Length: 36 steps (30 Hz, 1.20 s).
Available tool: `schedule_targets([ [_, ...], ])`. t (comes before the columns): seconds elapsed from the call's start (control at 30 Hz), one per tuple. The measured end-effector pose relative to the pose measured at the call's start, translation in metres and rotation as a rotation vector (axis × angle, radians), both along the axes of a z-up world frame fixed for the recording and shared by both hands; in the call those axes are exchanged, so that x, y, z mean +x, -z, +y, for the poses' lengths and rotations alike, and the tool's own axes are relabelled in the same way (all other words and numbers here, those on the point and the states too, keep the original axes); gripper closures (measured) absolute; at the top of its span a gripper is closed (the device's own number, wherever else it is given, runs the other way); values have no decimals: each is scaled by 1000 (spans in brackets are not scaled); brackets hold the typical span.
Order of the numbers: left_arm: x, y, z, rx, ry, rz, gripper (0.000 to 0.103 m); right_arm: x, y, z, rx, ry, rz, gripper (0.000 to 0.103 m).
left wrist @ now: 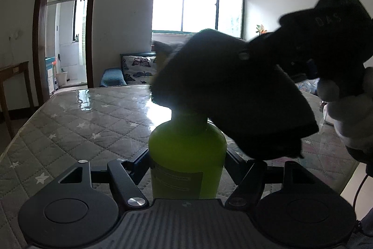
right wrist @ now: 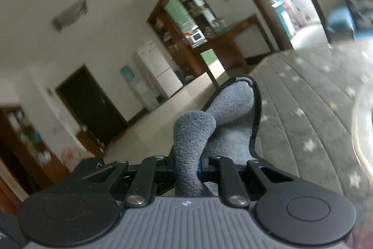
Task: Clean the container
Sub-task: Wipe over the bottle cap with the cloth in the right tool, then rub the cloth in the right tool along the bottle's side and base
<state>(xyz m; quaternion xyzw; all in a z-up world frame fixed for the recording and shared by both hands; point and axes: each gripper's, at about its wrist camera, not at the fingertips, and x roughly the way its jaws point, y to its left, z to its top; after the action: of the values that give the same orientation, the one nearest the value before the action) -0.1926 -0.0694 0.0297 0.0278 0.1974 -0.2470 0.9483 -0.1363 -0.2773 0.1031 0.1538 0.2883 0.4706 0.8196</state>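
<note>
A lime-green bottle [left wrist: 184,144] with a label stands upright between the fingers of my left gripper [left wrist: 187,156], whose pads press on its two sides. A grey fleece cloth [left wrist: 221,85], dark against the window, lies over the bottle's neck and hides its top. My right gripper [left wrist: 263,55] reaches in from the upper right, held by a white-gloved hand [left wrist: 349,113]. In the right wrist view my right gripper [right wrist: 200,165] is shut on the grey cloth [right wrist: 193,132], which sticks up in two folds. That view is blurred and tilted.
Under both grippers lies a grey quilted star-patterned surface [left wrist: 81,123] with a glossy cover. Beyond it stand a sofa with butterfly cushions [left wrist: 137,67], a bright window [left wrist: 195,8], a doorway [left wrist: 67,27] and a wooden table [left wrist: 14,76] at the left.
</note>
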Motion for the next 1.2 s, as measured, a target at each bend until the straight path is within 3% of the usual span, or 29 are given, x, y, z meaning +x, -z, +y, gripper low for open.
schedule_targets([
  [0.17,1,1,1,-5,-11,2,32,-2,-8,30,-85,-28,-61,89],
  [0.3,0,1,-1,4,-5,-7,32,6,-11,33,-73,13,-40,89],
  [0.77,-3,-1,-2,6,5,-7,32,50,42,-16,33,137,212,89],
  [0.93,-8,-2,4,2,5,0,31,56,69,-23,9,135,287,89],
  [1.2,-6,-5,16,-16,-2,0,31,45,96,-32,-45,127,332,89],
])
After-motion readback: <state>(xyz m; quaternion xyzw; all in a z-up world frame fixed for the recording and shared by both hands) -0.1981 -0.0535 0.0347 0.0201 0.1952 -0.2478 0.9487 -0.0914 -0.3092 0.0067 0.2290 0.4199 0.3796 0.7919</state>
